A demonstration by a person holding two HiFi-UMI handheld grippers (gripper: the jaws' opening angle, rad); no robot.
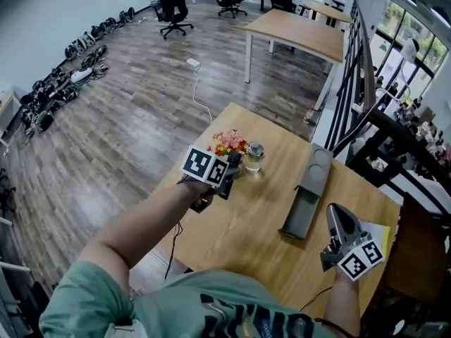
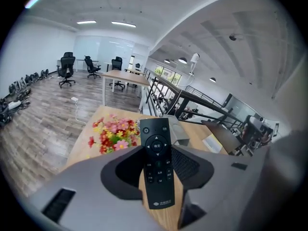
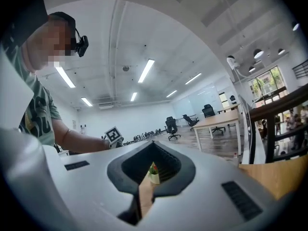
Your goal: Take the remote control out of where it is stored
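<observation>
Wood-plank flooring [image 1: 134,118] runs through a wide, bright office, with black office chairs [image 1: 173,9] at the far end, a second pale table [image 1: 296,32] beyond, and a dark railing [image 1: 356,83] along the right side. Dark objects line the left wall [image 1: 63,83], too small to identify, and a white power strip [image 1: 192,63] lies on the floor with its cord trailing toward the near surface [image 1: 246,224]. That wooden surface carries a small bunch of red and yellow flowers [image 1: 229,144], a glass jar [image 1: 254,156] just beside them, a long grey case [image 1: 309,192] lying well to their right, and a yellow sheet [image 1: 380,231] at the far right edge. The left tool [image 1: 232,166] hangs over the surface near the flowers, its jaws clamped on the black remote control [image 2: 157,160], which points away with its buttons facing up, clear of the case. The right tool [image 1: 337,215] sits by the case's near end; its jaws appear closed to a thin slit with nothing between them.
</observation>
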